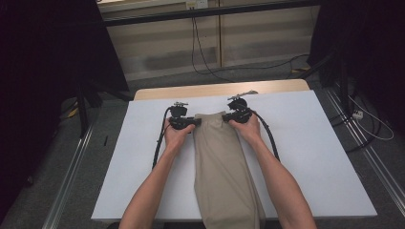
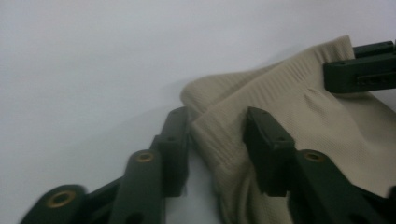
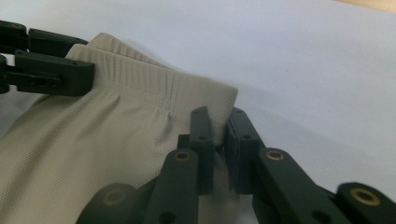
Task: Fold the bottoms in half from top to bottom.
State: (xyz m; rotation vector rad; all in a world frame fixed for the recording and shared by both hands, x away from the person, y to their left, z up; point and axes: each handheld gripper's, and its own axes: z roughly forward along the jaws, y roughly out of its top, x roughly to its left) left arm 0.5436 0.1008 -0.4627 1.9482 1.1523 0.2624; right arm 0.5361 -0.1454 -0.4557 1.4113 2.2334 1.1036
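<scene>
Beige trousers point(image 1: 222, 167) lie folded lengthwise on white surface point(image 1: 310, 152), waistband at far end, legs running back toward person. Left claw point(image 1: 196, 122) at waistband's left corner: jaws stand apart, fabric edge between them, pads not pressing. Right claw point(image 1: 225, 116) at waistband's right corner: jaws pinched nearly together on fabric fold, gripping trousers. Both hands rest on surface beside trousers.

White table point(image 1: 305, 157); beige garment point(image 1: 224, 171), probably folded, lying lengthwise.
</scene>
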